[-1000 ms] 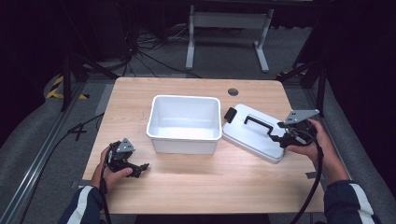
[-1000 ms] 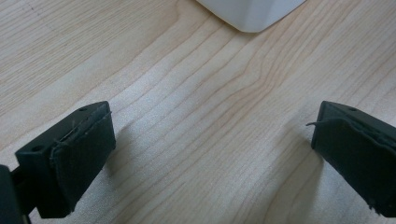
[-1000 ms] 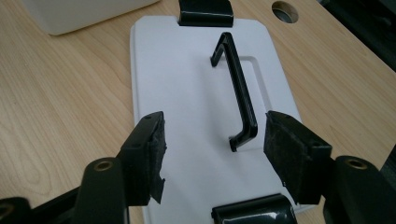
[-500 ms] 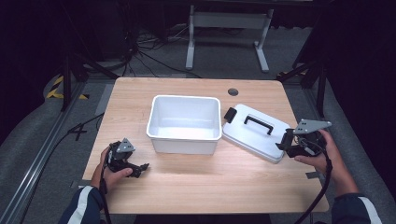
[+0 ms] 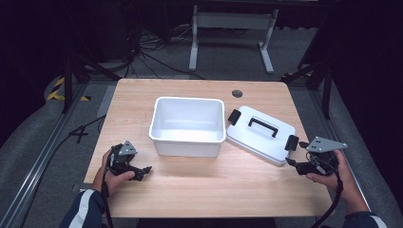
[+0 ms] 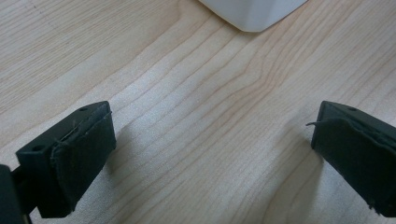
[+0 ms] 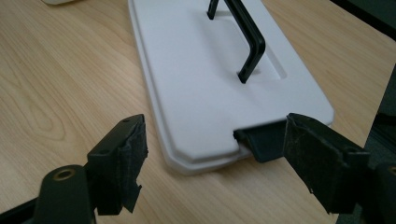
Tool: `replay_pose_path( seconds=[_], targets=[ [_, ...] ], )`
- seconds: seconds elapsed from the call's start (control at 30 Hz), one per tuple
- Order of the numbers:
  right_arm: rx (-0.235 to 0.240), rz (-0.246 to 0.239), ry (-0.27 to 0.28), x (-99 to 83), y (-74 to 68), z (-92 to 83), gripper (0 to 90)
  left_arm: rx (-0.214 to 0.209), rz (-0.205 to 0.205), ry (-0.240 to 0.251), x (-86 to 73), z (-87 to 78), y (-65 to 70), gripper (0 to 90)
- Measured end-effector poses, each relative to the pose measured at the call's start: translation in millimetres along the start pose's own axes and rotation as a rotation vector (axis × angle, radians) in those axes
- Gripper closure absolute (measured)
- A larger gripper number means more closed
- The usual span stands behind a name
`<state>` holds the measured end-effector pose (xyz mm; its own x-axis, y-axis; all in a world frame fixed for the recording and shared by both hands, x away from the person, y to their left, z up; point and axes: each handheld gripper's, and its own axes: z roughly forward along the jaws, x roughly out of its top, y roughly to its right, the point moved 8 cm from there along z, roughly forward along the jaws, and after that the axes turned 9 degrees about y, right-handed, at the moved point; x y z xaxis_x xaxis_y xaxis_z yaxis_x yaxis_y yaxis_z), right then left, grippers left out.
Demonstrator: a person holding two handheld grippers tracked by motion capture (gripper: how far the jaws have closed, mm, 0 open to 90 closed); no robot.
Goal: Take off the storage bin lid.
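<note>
A white rectangular plastic lid (image 5: 261, 133) with a black handle (image 5: 262, 126) lies flat on the wooden table (image 5: 199, 190), just right of the open white plastic tub (image 5: 188, 125). The right gripper (image 5: 298, 167) sits just off the lid's near-right end, its jaws spread and just been opening, nothing pinched. Left of the tub, the left gripper (image 5: 144, 171) rests spread on the wood.

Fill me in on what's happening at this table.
A person works with two hand-held grippers. The right gripper, its jaws just opened, sits off the near end of the white lid, which lies flat beside the open white bin. The left gripper rests open on the wooden table, holding nothing.
</note>
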<state>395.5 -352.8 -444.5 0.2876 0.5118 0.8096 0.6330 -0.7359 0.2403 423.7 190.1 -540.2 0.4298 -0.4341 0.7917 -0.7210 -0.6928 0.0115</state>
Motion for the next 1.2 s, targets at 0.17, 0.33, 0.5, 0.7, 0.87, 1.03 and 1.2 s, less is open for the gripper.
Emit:
replay_pose_path(
  seconds=[0.17,0.33,0.5,0.7,0.87,1.03,1.2],
  targets=[
    [0.005,0.035,0.013,-21.3,-5.8,0.2,22.2,-0.001,0.001,-0.001,0.0,-0.1,-0.1,0.2],
    [0.018,0.064,0.003,-40.5,-12.8,4.7,22.3,-0.002,0.0,-0.001,0.0,0.0,0.0,0.2],
    [0.025,0.104,0.004,-54.3,-17.6,8.2,22.6,-0.002,0.0,-0.001,0.0,0.0,0.0,0.2],
    [0.052,0.153,-0.021,-73.4,-26.1,15.3,21.3,0.0,0.001,-0.001,0.0,-0.1,0.0,0.2],
    [0.061,0.201,0.0,-75.6,-26.3,16.3,20.8,0.005,-0.009,0.001,-0.2,0.0,0.7,0.3],
    [0.062,0.212,-0.004,-75.6,-25.8,17.9,19.0,0.005,-0.009,0.002,-0.2,-0.1,0.7,0.4],
    [0.061,0.211,-0.005,-75.6,-25.5,18.1,18.9,0.011,-0.009,0.004,-0.3,-0.3,0.6,0.4]
  ],
)
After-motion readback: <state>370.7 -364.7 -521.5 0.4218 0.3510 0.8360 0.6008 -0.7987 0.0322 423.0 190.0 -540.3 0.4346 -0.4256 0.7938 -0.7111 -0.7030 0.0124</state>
